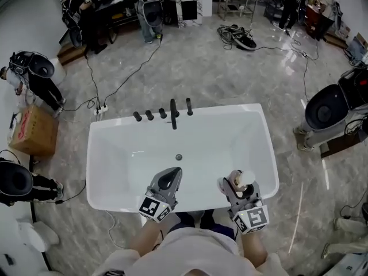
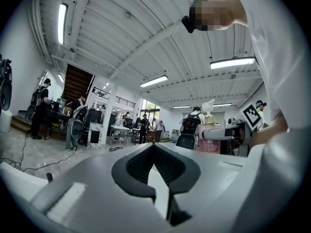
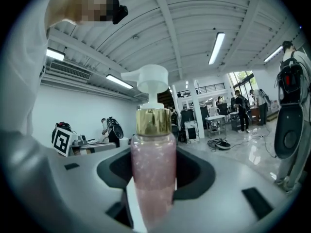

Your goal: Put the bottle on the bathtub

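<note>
A white bathtub fills the middle of the head view. Both grippers hover over its near rim. My right gripper is shut on a pink pump bottle with a gold collar and a white pump head, held upright. In the right gripper view the bottle stands between the jaws of the right gripper and fills the centre. My left gripper is to its left, with jaws together and nothing in them. The left gripper view shows the left gripper shut, with the bottle off to the right.
A black tap with several black handles stands on the tub's far rim, and a drain is in its floor. A cardboard box sits at the left. Cables run across the floor. A dark machine stands at the right. People work at the back.
</note>
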Demonstrator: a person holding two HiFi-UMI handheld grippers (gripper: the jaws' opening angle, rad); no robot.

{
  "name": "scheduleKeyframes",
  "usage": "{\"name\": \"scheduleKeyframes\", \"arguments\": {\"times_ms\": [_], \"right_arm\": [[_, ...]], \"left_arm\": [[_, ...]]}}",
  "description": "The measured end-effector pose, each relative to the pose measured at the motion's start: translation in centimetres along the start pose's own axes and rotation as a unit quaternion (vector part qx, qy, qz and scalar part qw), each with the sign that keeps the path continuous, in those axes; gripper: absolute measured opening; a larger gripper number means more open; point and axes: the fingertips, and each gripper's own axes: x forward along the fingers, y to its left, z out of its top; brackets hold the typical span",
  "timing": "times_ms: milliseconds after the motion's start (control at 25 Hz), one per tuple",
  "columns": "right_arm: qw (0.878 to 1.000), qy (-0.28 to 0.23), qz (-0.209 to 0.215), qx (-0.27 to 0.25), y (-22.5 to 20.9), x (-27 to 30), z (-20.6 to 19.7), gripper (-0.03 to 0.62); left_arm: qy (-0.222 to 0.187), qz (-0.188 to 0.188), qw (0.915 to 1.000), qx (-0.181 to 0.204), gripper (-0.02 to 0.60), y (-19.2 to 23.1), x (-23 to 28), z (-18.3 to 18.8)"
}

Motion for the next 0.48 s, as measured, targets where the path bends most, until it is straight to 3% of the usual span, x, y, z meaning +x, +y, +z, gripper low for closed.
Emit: {"name": "scheduleKeyframes", "arguments": {"times_ms": [480], "right_arm": [[0.997, 0.080, -0.009, 0.002, -2.6, 5.1, -11.6, 0.215]], "left_arm": [[0.047, 0.002, 0.9983, -0.033, 0.009, 3.5, 0.5, -11.3]]}}
